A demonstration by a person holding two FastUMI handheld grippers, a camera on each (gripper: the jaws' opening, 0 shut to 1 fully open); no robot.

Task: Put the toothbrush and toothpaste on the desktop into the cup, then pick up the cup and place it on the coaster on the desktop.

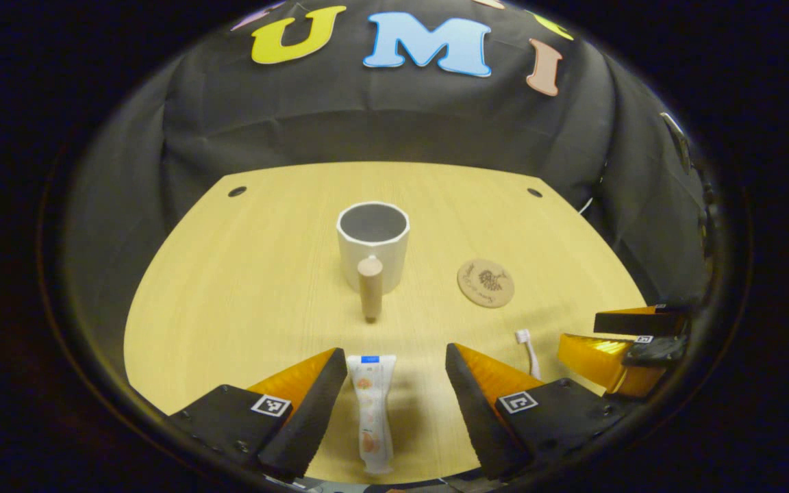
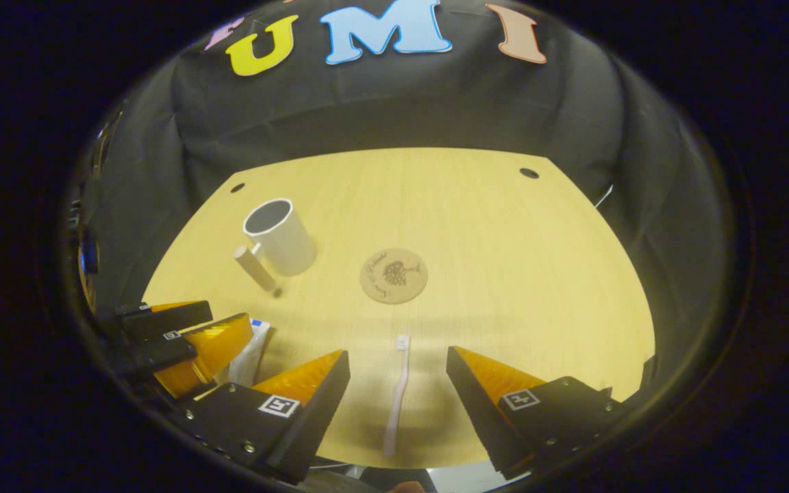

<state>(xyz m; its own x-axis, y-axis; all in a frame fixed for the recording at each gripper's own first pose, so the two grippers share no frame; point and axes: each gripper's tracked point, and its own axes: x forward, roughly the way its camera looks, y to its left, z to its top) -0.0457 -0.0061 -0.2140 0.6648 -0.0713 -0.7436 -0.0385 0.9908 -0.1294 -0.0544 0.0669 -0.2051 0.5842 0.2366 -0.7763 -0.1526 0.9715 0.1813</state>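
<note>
Two tools hang low over the near edge of the pale wooden surface, each with its fingers spread wide and nothing between them pressed. In the left gripper view, the left tool straddles the toothpaste, which lies flat at the near edge with its length running away toward the far edge; neither finger touches the tube. In the right gripper view, the right tool brackets the toothbrush in the same loose way, the brush lying flat with its bristled head pointing toward the far edge and both fingers apart from it.

Farther in, near the middle of the surface, the white cup stands upright. Its mouth is open and its dark inside looks empty. A wooden peg handle sticks out of its wall on the side facing the near edge. The round coaster lies flat just beside the cup, on the side toward the toothbrush, bare on top and not touching the cup.

Each tool also appears at the margin of the other's view, the two working side by side along the near edge. Two small dark holes mark the far corners of the surface.
</note>
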